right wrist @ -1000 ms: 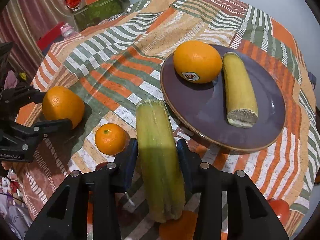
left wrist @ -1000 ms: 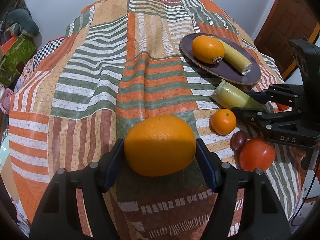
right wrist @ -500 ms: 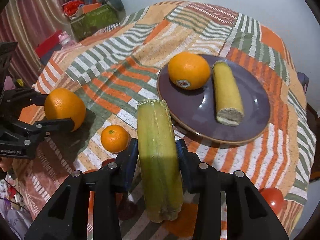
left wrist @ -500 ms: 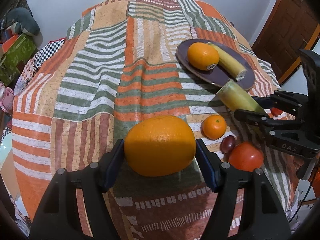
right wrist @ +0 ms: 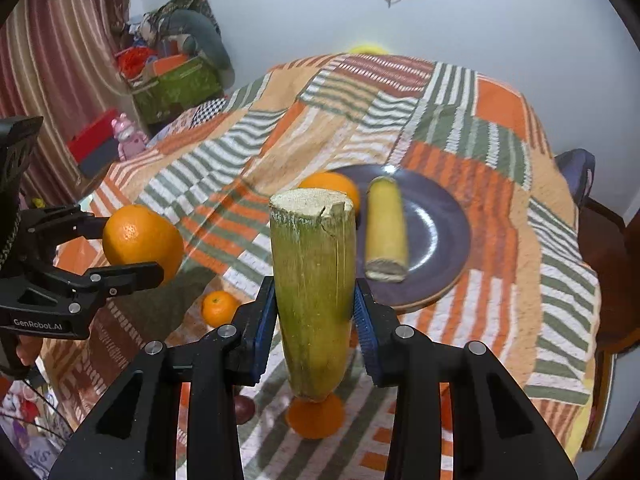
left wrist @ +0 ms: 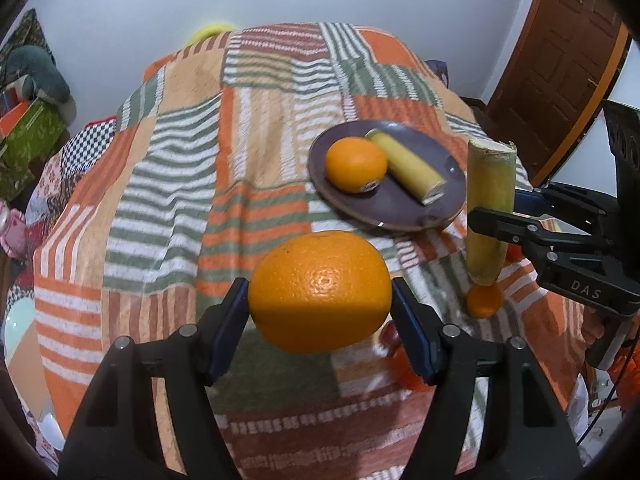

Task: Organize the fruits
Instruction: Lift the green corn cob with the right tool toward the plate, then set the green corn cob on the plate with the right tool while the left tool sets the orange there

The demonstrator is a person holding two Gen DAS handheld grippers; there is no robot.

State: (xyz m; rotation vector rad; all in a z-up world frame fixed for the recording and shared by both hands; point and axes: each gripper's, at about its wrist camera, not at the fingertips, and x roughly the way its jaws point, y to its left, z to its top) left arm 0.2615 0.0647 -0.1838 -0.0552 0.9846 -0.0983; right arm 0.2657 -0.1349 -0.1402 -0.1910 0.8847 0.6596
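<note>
Left wrist view: the left gripper (left wrist: pixel 320 300) pinches a large orange (left wrist: pixel 320 291) between its blue pads, one pad on each side, holding it clear above the striped cloth (left wrist: pixel 168 184). Beyond it a dark plate (left wrist: pixel 404 212) lies on the cloth with a second orange (left wrist: pixel 356 164) and a short yellow stalk (left wrist: pixel 406 166) side by side in it, touching or nearly so. To the right the right gripper (left wrist: pixel 496 216) clamps a longer green-yellow stalk (left wrist: pixel 490 208) upright, cut end up, just beside the plate's near right rim. A small tangerine (left wrist: pixel 483 301) sits on the cloth below that stalk. A wooden door (left wrist: pixel 560 60) stands at the far right.

Right wrist view: the right gripper (right wrist: pixel 316 316) has its jaws closed on the green stalk (right wrist: pixel 314 280) around its middle, the stalk upright with its pale cut face on top. Behind it the plate (right wrist: pixel 444 236) carries the orange (right wrist: pixel 332 188), partly hidden by the stalk, and the yellow stalk (right wrist: pixel 386 228). At left the left gripper (right wrist: pixel 132 248) grips the large orange (right wrist: pixel 142 240) above the cloth (right wrist: pixel 440 120). The tangerine (right wrist: pixel 219 308) lies on the cloth between the two grippers. A green box (right wrist: pixel 176 88) sits beyond the table's far left.
</note>
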